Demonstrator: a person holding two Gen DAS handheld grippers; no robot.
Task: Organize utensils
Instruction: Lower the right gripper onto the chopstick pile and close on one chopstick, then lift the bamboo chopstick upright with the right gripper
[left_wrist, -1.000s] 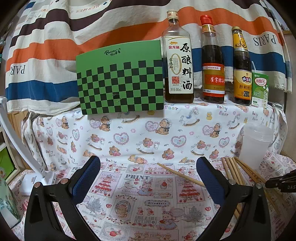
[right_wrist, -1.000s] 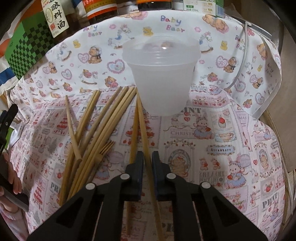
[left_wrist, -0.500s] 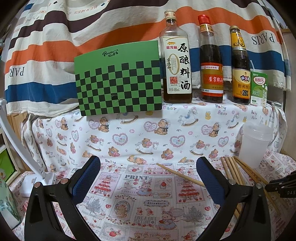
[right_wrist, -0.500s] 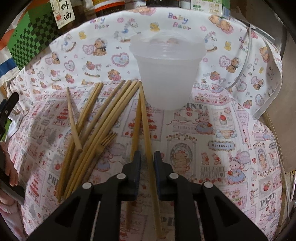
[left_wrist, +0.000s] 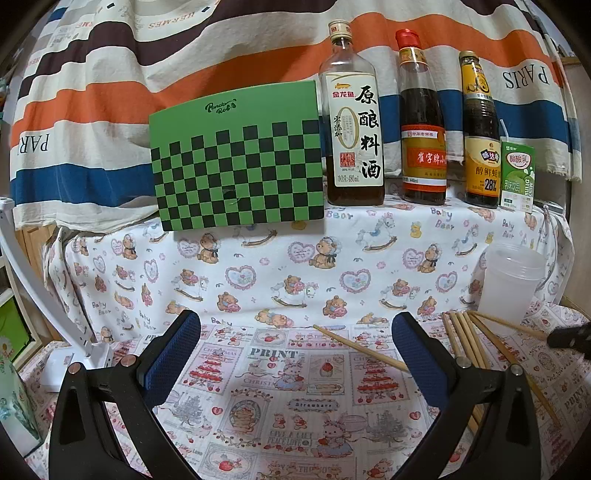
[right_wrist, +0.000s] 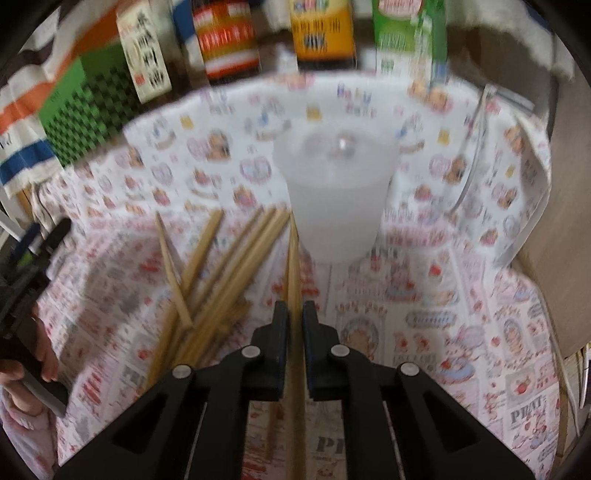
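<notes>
Right hand-held gripper (right_wrist: 294, 314): jaws closing on 1 chopstick (right_wrist: 293, 266), tip near the cup (right_wrist: 334, 199).
Left hand-held gripper (left_wrist: 295, 354): open, empty.
Risk: thin stick may pivot, slip, or tip the cup at the tabletop's right edge.

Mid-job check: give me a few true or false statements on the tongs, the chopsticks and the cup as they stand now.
1. The right tongs have a chopstick between their jaws, which are closing. True.
2. The left tongs grip a chopstick. False: they are open and hold nothing.
3. The translucent cup lies on its side. False: it stands upright.
4. Several loose chopsticks lie on the cloth left of the held one in the right wrist view. True.
5. Chopsticks already stand in the cup. False: none shows inside it.
</notes>
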